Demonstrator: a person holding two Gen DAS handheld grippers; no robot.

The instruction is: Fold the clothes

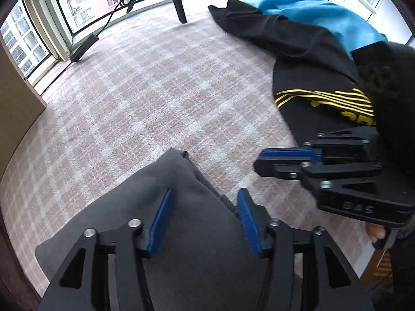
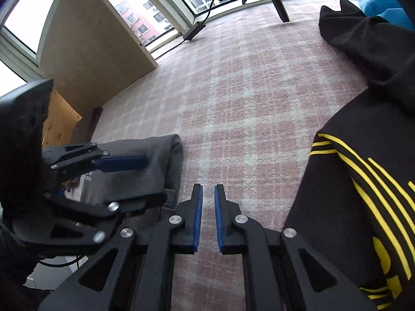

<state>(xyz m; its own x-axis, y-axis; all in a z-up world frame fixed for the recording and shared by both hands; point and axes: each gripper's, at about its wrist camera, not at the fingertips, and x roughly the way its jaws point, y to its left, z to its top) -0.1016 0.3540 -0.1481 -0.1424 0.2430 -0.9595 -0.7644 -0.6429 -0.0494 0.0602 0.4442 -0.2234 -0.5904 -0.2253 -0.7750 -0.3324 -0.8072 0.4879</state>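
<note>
We see a pink-and-white plaid carpet [image 1: 155,90], short woven pile, covering the floor. Right of the grey garment, a black garment [image 2: 363,181] with yellow stripes lies crumpled, soft matte knit; blue cloth [image 1: 311,10] sits beyond it. The grey garment [image 1: 192,207] lies folded into a thick bundle on the carpet, smooth fleece-like fabric. Left gripper [image 1: 205,220] hangs over it, jaws spread wide. Right gripper [image 2: 208,217] sits just right of it, blue ribbed pads nearly together, nothing pinched.
</note>
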